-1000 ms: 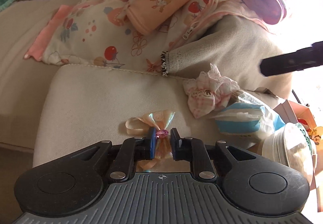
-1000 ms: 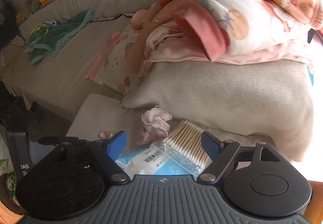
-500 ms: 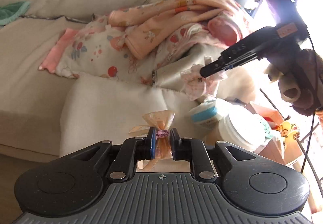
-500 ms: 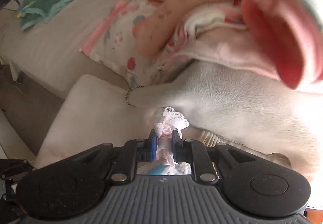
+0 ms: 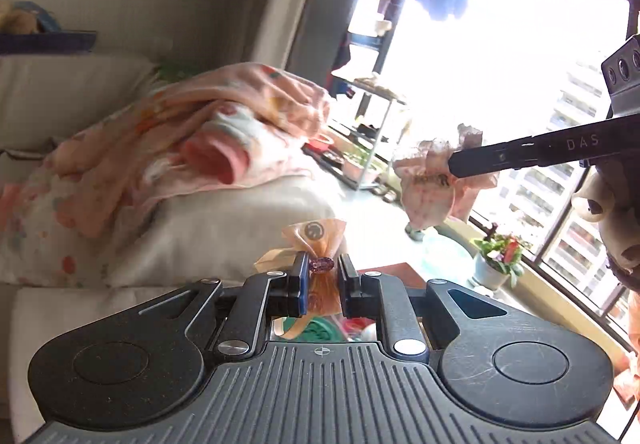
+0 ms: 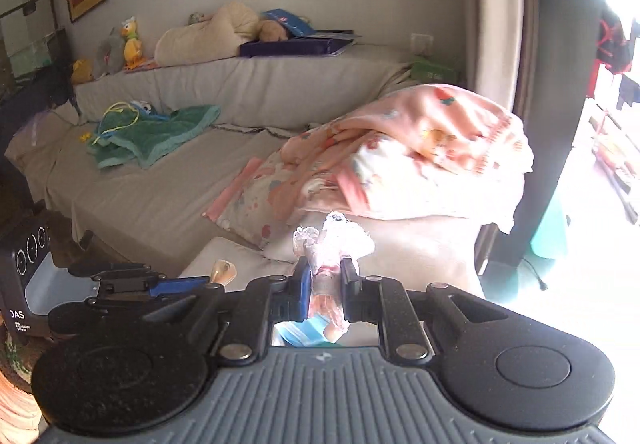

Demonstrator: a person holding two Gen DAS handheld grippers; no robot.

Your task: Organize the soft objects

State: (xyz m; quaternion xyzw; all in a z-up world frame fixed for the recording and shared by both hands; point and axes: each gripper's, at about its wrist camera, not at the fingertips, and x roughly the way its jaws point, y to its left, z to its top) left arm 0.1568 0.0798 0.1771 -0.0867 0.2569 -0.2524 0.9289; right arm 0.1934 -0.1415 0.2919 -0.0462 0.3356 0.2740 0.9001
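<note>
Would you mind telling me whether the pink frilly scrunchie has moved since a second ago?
Yes. The pink frilly scrunchie has risen off the sofa cushion, held shut in the right gripper, now hanging against the window.

Your left gripper (image 5: 323, 276) pinches a peach bow (image 5: 316, 236) with a purple gem, your right gripper (image 6: 325, 276) a pink-and-white frilly scrunchie (image 6: 334, 240), peach cartoon-print blanket (image 6: 420, 136), green towel (image 6: 156, 134).

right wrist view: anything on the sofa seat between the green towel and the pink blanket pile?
Bare. In the right wrist view, only sofa seat cover shows between the green towel and the pink blanket pile.
</note>
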